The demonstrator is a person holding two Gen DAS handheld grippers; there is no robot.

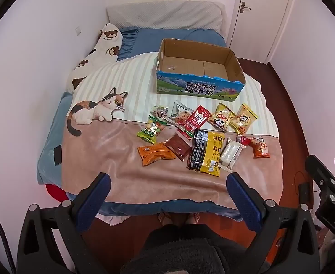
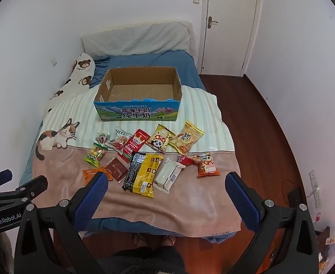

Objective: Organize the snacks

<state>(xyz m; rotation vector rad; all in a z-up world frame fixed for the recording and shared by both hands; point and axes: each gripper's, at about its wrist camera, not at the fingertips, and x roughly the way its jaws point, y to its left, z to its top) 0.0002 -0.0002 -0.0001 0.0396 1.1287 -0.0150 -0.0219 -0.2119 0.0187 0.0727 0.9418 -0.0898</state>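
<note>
The snacks (image 1: 201, 134) lie in a loose bunch on the blanket (image 1: 98, 150) of the bed (image 2: 185, 68), and not one of them is in the box (image 1: 199, 73) yet. The box sits open just behind the snacks, farther up the bed. The nearest snack to both hands is the big black and yellow bag (image 2: 142, 173). Its long side points away from the person, up toward the box, so fingers would best close across its short side. In the left view this bag sits ahead and a bit to the right. In the right view it sits almost straight ahead, between the two fingers. So I think the right gripper (image 2: 167, 190) has the easier reach. The orange packet (image 1: 154, 154) lies more to the left, so it looks like a job for the left gripper (image 1: 167, 191). Both grippers hang in the air over the foot of the bed, well back from the snacks. Each one has its fingers wide apart and holds nothing.
</note>
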